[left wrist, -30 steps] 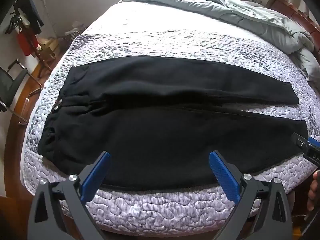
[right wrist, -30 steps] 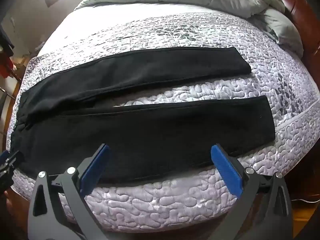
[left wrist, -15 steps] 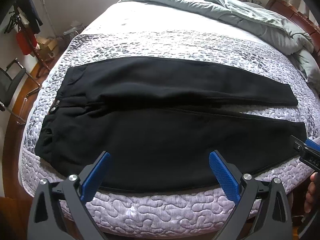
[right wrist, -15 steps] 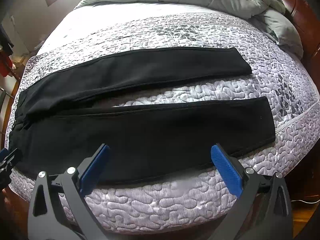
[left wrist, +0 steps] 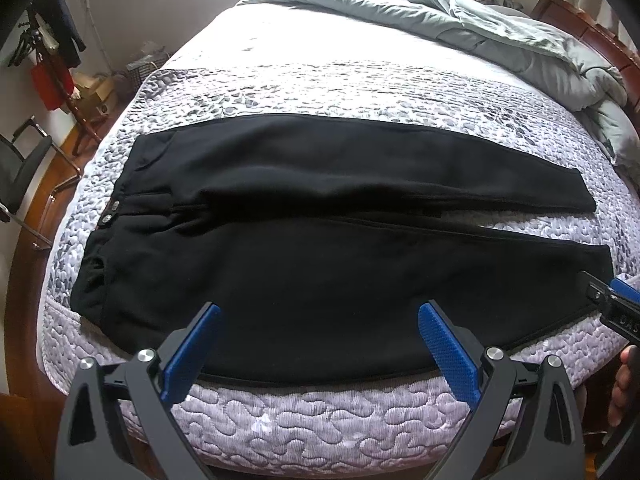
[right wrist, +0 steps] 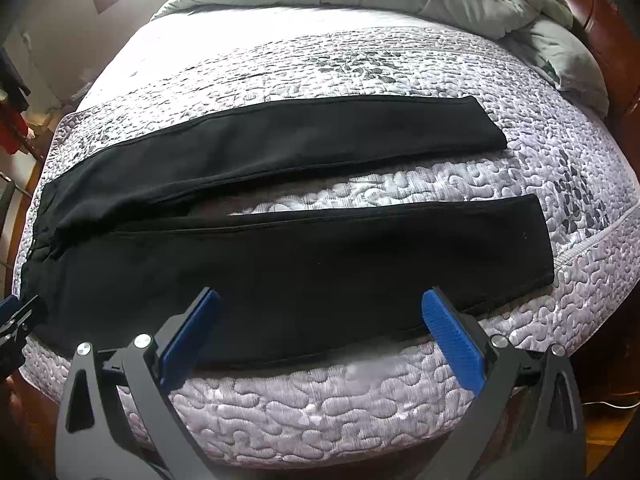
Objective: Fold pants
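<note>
While the bed (left wrist: 320,420) fills most of both views, its quilted grey-and-white cover (right wrist: 320,408) carries a pair of black pants (left wrist: 340,272) spread flat across it, waistband to the left and cuffs to the right. A rumpled grey-green duvet (left wrist: 500,36) is heaped at the far right of the bed, against a reddish wooden headboard (right wrist: 600,16). The pants lie crosswise, the two legs running side by side, the far leg (right wrist: 300,144) parted from the near leg (right wrist: 320,264) by a strip of bare cover that widens toward the cuffs. The near edge of the near leg follows the near edge of the mattress. The left gripper (left wrist: 318,348) hovers just in front of that edge near the hip and thigh, its blue-padded jaws wide apart and holding nothing, with the cloth showing between them but not touched. The right gripper (right wrist: 320,332) hovers likewise over the lower part of the near leg, jaws spread wide and empty, the hem lying to the right of its right finger. In the left wrist view the right gripper's tip shows at the right border beside the cuff, and on its black body part of some white lettering reads "DAS", the rest cut off. Two small metal snap buttons (left wrist: 111,212) sit at the waistband on the left. A black chair (left wrist: 24,168) stands on the wooden floor to the far left.
</note>
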`<state>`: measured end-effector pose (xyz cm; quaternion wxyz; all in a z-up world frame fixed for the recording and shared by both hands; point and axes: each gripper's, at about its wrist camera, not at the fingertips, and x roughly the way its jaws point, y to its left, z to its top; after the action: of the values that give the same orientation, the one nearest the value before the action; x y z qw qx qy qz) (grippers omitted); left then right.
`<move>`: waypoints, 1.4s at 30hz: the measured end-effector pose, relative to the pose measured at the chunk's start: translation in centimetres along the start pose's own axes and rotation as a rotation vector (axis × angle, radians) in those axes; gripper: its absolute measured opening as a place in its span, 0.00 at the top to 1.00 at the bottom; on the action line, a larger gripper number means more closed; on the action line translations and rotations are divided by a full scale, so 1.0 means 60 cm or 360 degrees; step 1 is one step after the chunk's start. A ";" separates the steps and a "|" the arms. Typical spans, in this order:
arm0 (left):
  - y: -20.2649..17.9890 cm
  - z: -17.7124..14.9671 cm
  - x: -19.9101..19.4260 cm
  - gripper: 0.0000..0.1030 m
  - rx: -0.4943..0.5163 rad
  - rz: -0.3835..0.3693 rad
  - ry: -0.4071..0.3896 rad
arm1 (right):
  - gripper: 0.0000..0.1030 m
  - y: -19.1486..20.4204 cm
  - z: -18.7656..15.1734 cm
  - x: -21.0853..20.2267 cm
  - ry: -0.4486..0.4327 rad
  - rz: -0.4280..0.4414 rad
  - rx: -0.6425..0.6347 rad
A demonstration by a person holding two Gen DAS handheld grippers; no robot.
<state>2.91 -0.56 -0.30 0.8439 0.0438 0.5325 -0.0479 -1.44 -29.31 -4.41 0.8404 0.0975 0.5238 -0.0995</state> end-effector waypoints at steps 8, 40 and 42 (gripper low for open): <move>-0.001 0.000 0.000 0.04 0.0002 0.0003 -0.0002 | 0.03 -0.002 0.000 0.003 0.0004 0.0010 0.0024; -0.005 0.001 0.003 0.04 0.0008 0.0007 0.0006 | 0.03 0.002 -0.005 0.011 0.0000 0.0014 0.0001; -0.006 0.001 0.004 0.04 0.0010 0.0007 0.0007 | 0.03 0.002 -0.006 0.011 0.0001 0.0018 0.0003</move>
<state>3.04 -0.92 -0.47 0.8427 0.0478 0.5342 -0.0476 -1.42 -29.14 -5.15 0.8407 0.1012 0.5233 -0.0952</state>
